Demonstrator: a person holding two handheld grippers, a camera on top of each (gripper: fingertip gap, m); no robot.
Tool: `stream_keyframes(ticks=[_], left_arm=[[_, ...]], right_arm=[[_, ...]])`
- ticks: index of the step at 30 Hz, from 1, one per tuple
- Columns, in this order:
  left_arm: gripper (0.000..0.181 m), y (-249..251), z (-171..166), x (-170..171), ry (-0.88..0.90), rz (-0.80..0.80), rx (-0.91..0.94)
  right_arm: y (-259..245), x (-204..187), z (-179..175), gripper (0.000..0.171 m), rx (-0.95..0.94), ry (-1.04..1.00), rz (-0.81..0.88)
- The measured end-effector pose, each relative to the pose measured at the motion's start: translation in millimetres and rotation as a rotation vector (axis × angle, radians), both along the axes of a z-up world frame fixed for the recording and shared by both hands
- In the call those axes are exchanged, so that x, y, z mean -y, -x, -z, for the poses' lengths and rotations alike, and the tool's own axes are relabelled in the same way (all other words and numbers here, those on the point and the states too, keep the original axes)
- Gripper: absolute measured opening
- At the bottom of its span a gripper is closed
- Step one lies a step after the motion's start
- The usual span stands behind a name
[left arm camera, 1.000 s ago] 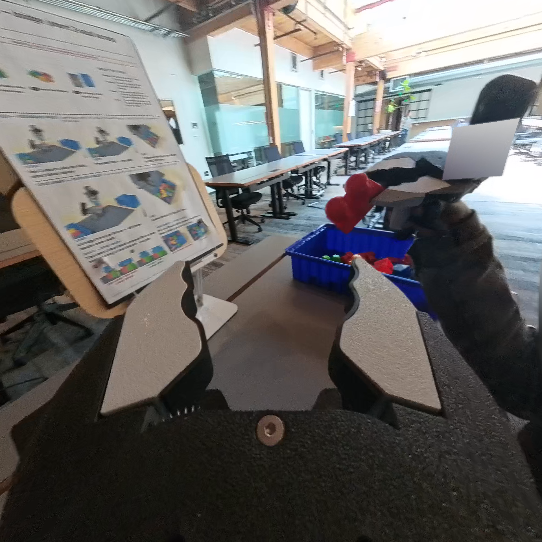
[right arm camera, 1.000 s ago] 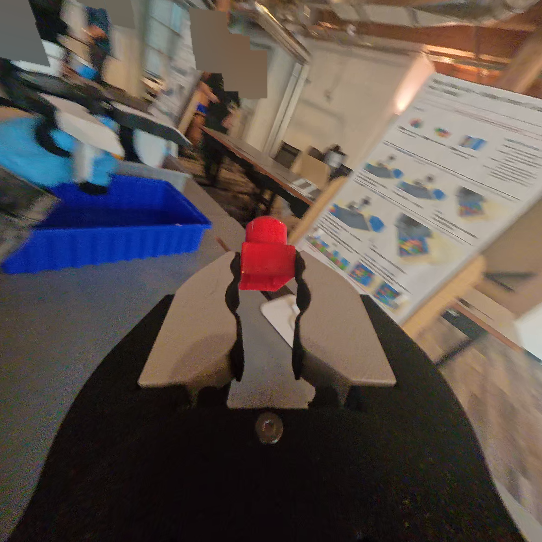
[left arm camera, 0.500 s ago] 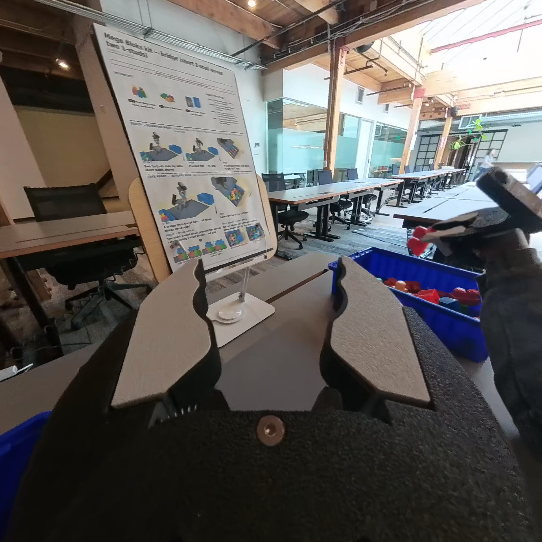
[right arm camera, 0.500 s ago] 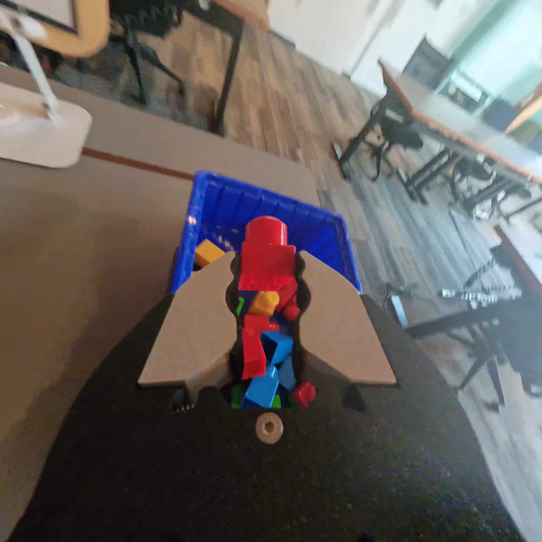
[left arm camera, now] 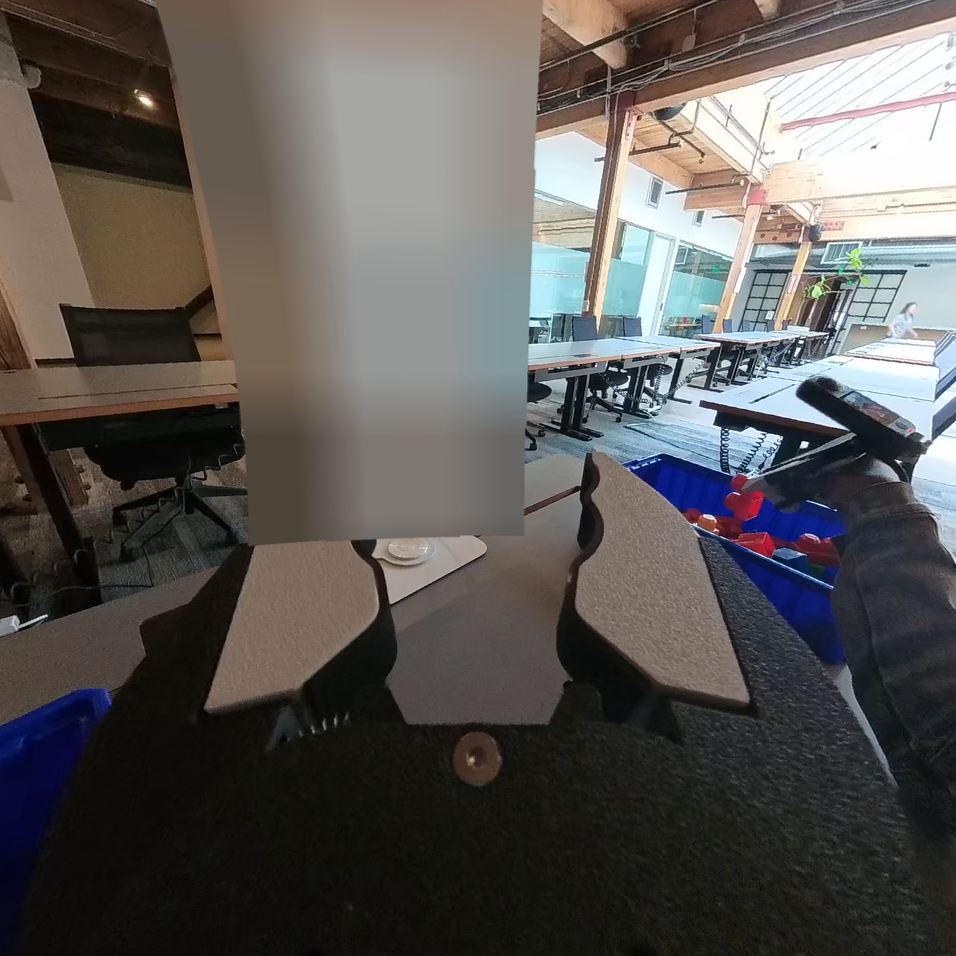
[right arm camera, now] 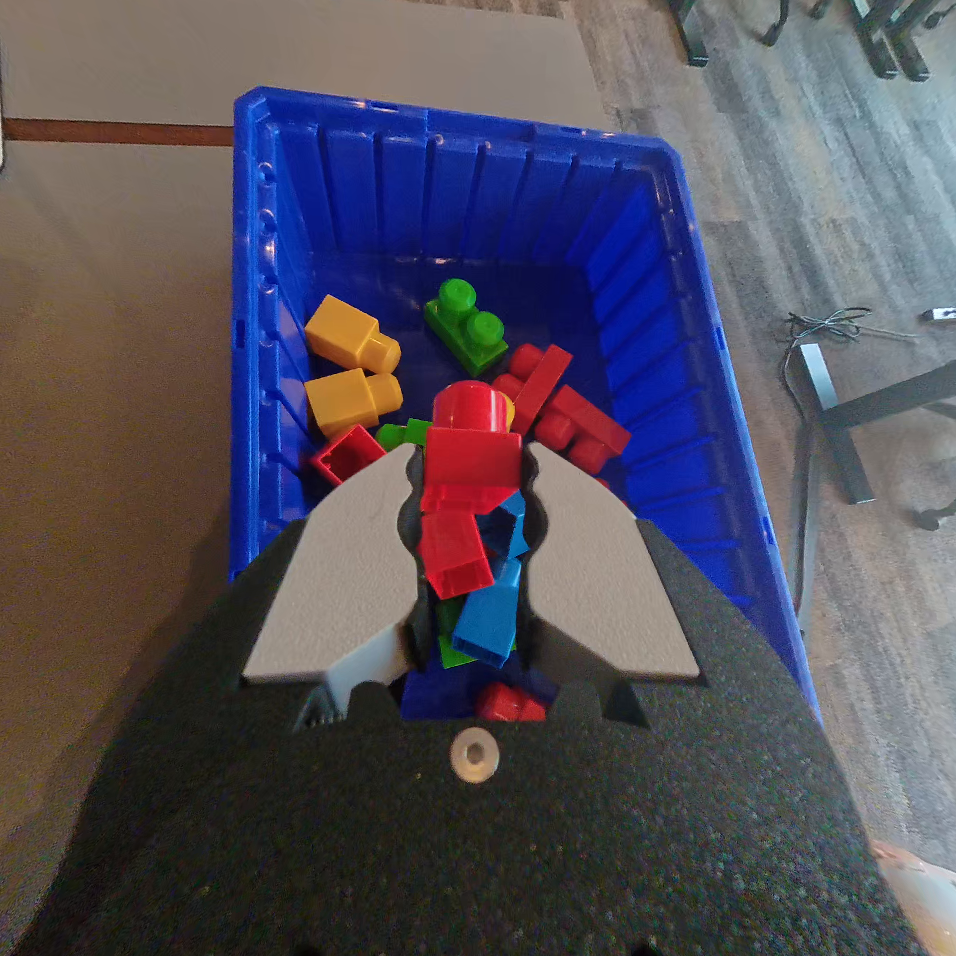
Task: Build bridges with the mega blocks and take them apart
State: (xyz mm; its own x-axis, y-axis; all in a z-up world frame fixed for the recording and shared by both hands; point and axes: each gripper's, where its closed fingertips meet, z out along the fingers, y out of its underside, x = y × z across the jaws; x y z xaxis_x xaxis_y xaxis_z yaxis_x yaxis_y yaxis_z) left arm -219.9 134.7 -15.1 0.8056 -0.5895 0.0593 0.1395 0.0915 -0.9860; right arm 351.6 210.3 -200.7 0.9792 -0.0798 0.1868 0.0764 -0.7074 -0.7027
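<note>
My right gripper (right arm camera: pixel 472 458) is shut on a red one-stud mega block (right arm camera: pixel 473 445), stud pointing away from me. It hangs over a blue bin (right arm camera: pixel 251 269) that holds several loose blocks: two yellow (right arm camera: pixel 346 331), a green two-stud (right arm camera: pixel 465 326), red (right arm camera: pixel 574 419) and blue (right arm camera: pixel 489 615). In the left wrist view the right gripper (left arm camera: pixel 747 478) with the red block (left arm camera: pixel 745 504) sits over the same bin (left arm camera: pixel 776 589). My left gripper (left arm camera: pixel 478 543) is open and empty above the table, left of the bin.
A white stand base (left arm camera: pixel 434 561) sits on the grey table (left arm camera: pixel 67 646) ahead of the left gripper; a blur patch covers the board above it. A second blue bin's corner (left arm camera: pixel 41 776) shows at lower left. A sleeved arm (left arm camera: pixel 895 595) is on the right. The floor (right arm camera: pixel 853 207) lies beyond the bin. My hands' fingertips stand some 60 cm from each other.
My right gripper swung away from the instruction board to point down over the blue bin, still holding the red block. My left gripper stayed open while its view shifted left and drew back.
</note>
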Motion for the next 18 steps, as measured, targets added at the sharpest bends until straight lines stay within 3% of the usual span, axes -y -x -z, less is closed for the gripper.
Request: stream_keyframes(ticks=[18], left_arm=[[0.076,2,2,-2,0.018,0.003,0.014]], right_arm=[[-4,7,12,0.04,-0.116,0.047,0.073]])
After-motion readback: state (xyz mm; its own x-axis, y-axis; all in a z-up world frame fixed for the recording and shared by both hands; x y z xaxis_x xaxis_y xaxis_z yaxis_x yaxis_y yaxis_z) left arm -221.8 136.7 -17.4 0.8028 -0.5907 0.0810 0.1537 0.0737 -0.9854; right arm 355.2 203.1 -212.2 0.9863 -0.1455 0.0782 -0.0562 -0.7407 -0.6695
